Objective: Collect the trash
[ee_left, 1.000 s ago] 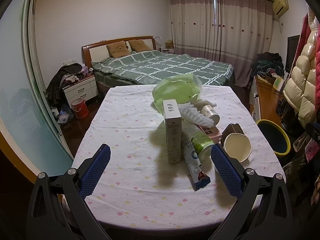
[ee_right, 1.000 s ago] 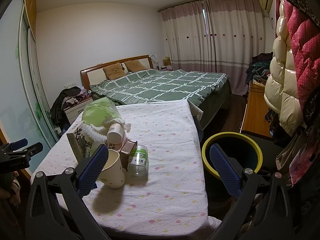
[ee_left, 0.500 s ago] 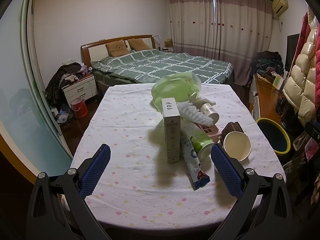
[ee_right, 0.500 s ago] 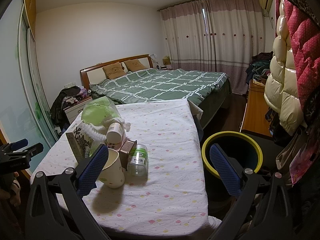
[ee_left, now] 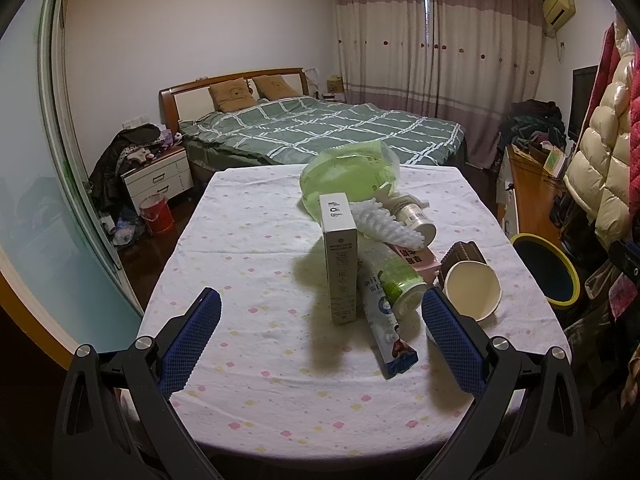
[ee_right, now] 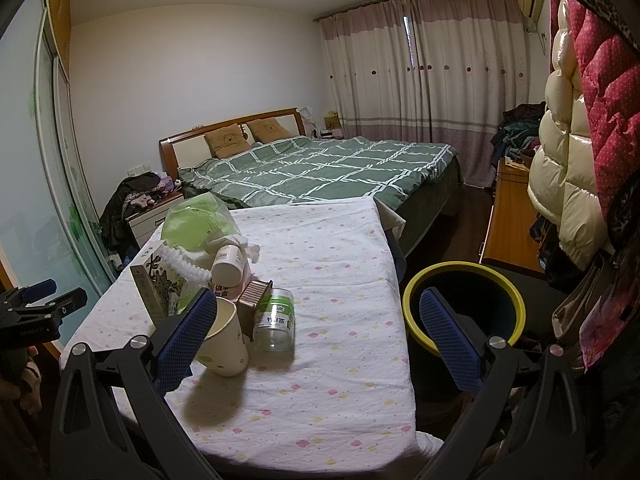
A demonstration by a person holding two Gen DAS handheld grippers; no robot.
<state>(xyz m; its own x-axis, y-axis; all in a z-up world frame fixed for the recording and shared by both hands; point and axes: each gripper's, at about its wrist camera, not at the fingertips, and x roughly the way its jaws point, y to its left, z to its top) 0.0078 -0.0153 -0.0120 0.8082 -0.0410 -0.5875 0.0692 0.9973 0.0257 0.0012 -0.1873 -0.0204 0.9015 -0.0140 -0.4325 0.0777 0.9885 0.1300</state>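
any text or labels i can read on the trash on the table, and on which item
Nothing reads with certainty.
Green-label jar: large Chinese characters, too blurred to quote.
Pink box: dark Chinese characters, too small.
Blue-and-white tube: Chinese characters, partly hidden and blurred.
Tall white box: fine print and small icons, unreadable.
White bottle: small label, unreadable.
Paper cup: no text visible.

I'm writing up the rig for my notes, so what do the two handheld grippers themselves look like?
The left gripper and right gripper look identical: black angular plastic frames with silver round screws, and two fingers faced with blue textured pads. No cables or markings show. The left one also appears in the right view.
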